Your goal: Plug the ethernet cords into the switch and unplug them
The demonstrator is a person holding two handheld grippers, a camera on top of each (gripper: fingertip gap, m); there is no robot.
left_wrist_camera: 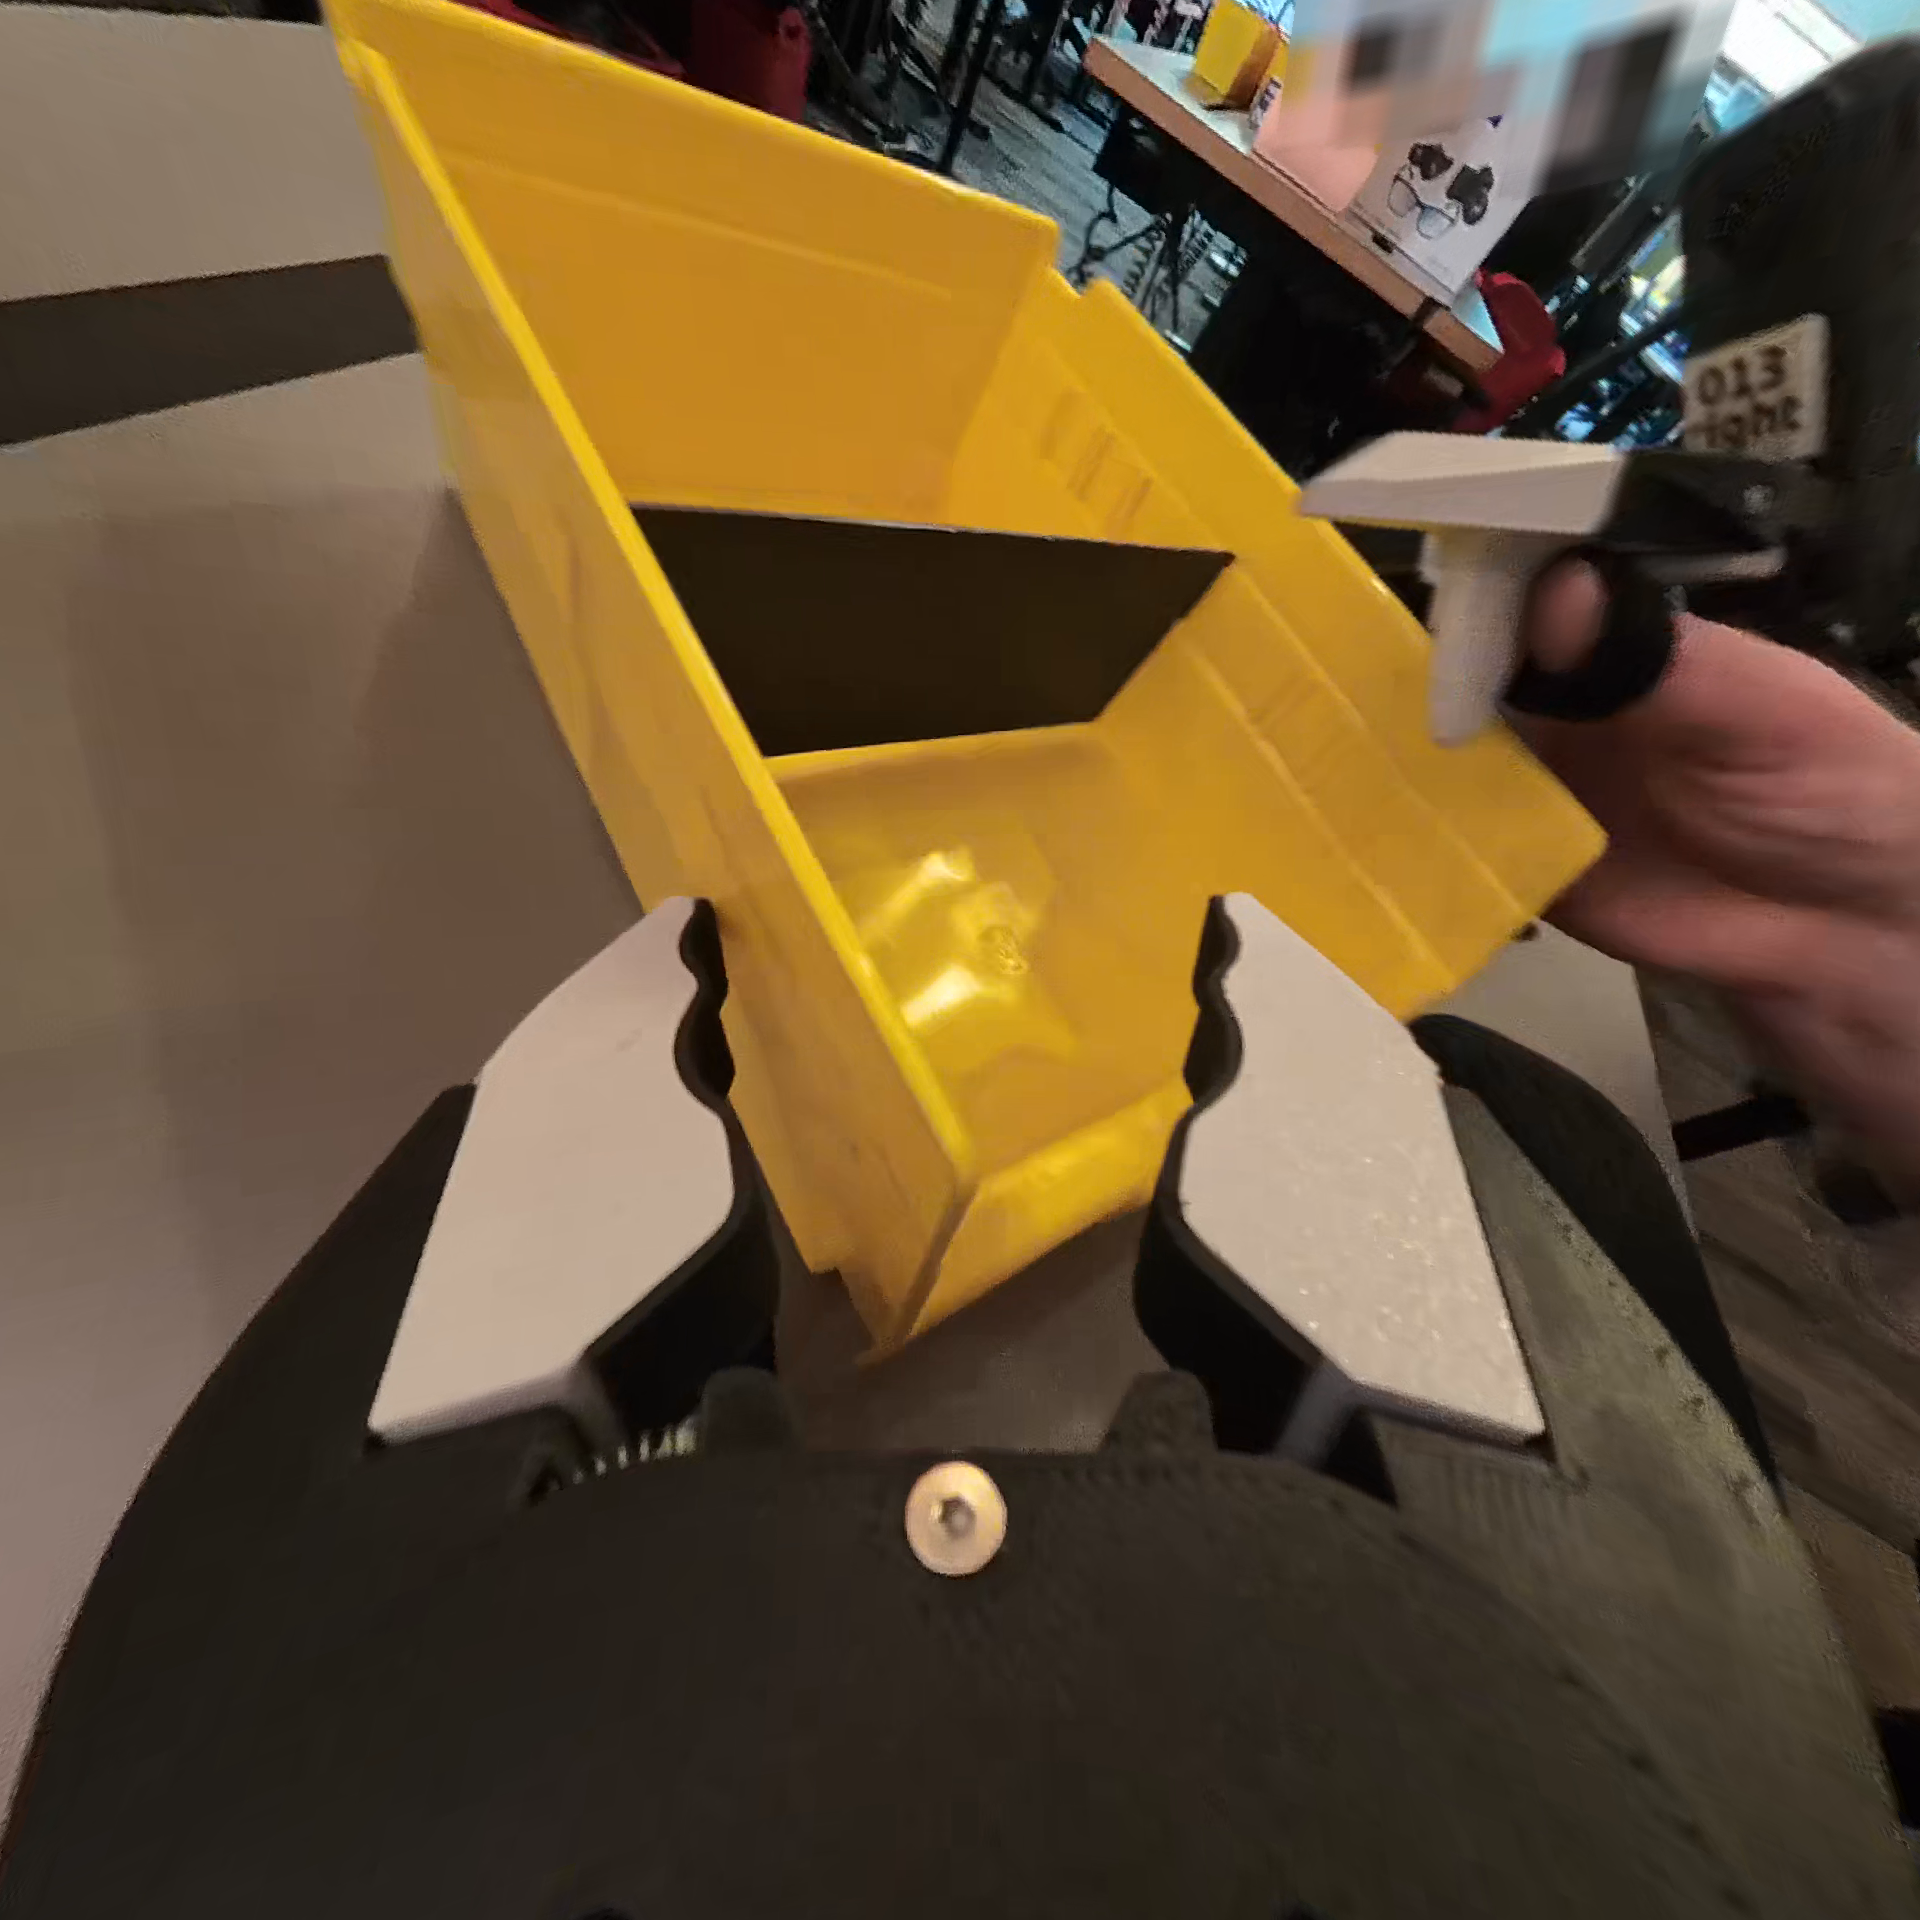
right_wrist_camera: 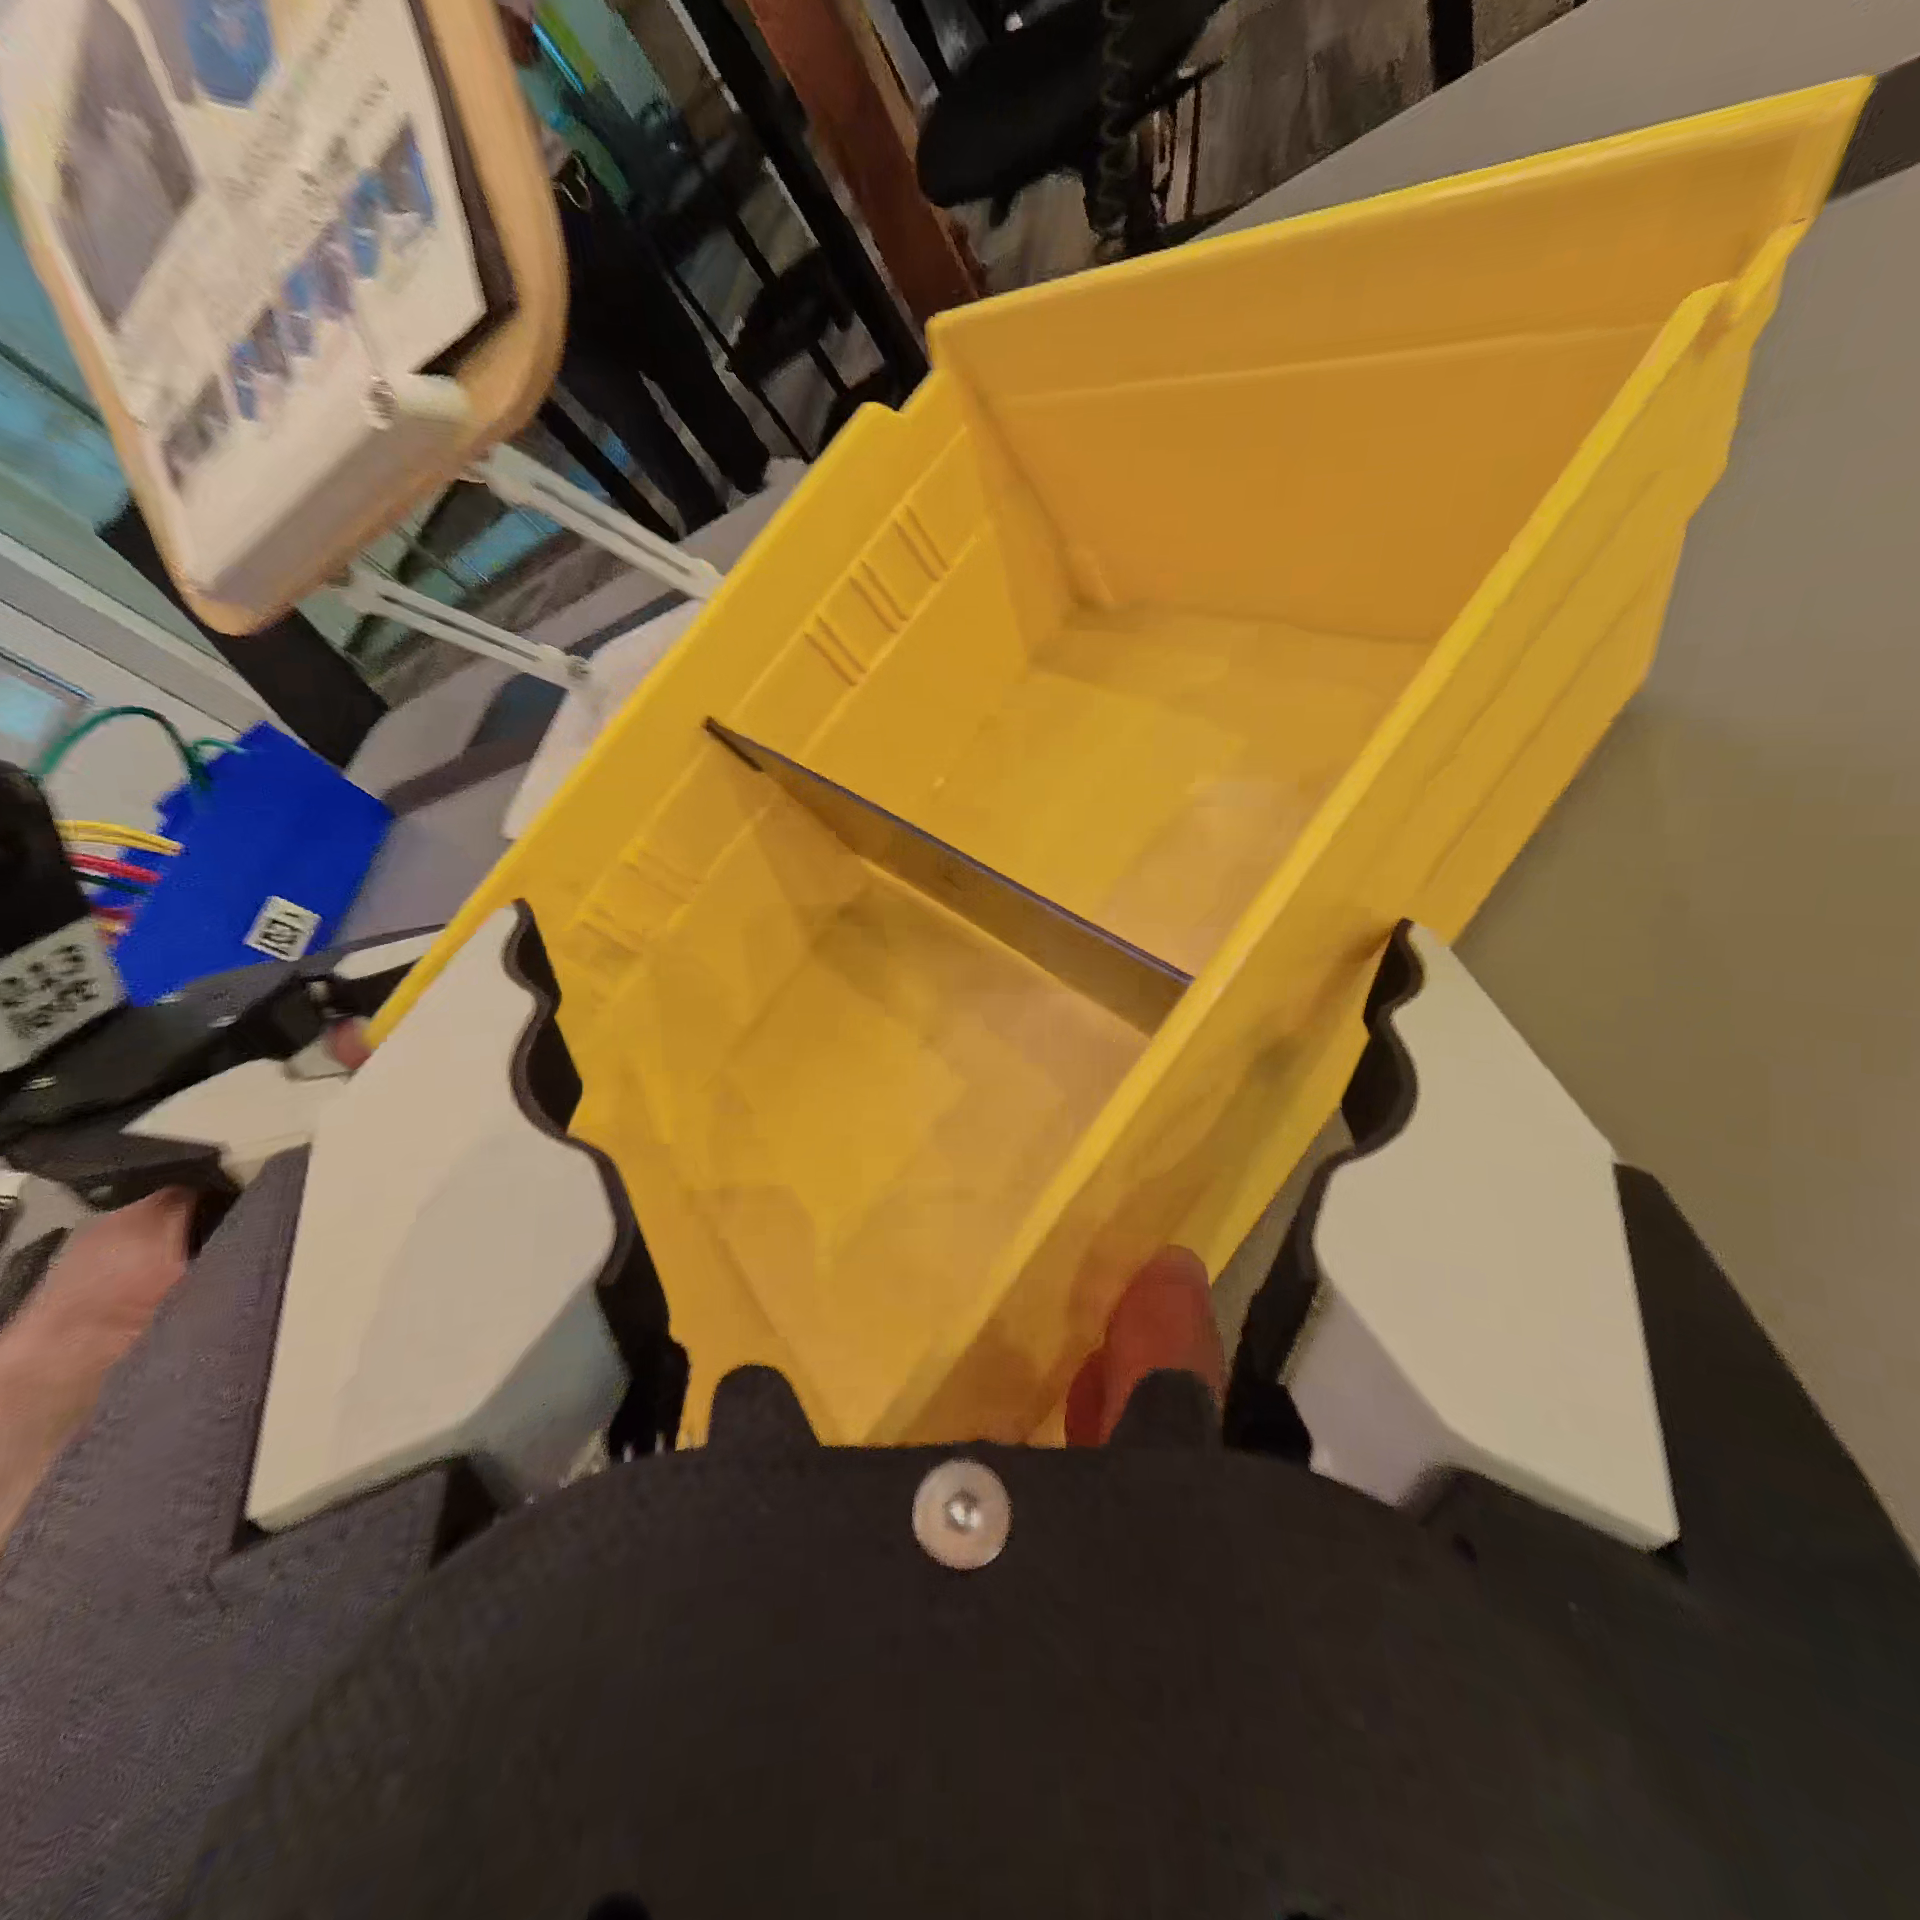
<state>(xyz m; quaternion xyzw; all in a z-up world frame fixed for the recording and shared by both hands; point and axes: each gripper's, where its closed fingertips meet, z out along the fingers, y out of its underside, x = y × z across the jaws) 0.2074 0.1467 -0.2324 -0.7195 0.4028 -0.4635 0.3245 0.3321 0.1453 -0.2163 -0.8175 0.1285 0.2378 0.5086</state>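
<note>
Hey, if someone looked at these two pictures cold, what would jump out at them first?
A big yellow bin fills both views, tilted, with a dark divider across its inside and both compartments bare. The open left gripper straddles one corner of it. Far left in the right wrist view sits a blue box with coloured cords.

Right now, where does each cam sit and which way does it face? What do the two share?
Left wrist view: on the left gripper, looking along its open fingers at a corner of the yellow bin and its black divider; the right gripper and the person's hand show at far right.
Right wrist view: on the right gripper, looking down into the yellow bin between wide-open fingers; the left gripper shows at left, a blue box with coloured cords behind it.
Shared: the bin, the divider, both grippers.
</note>
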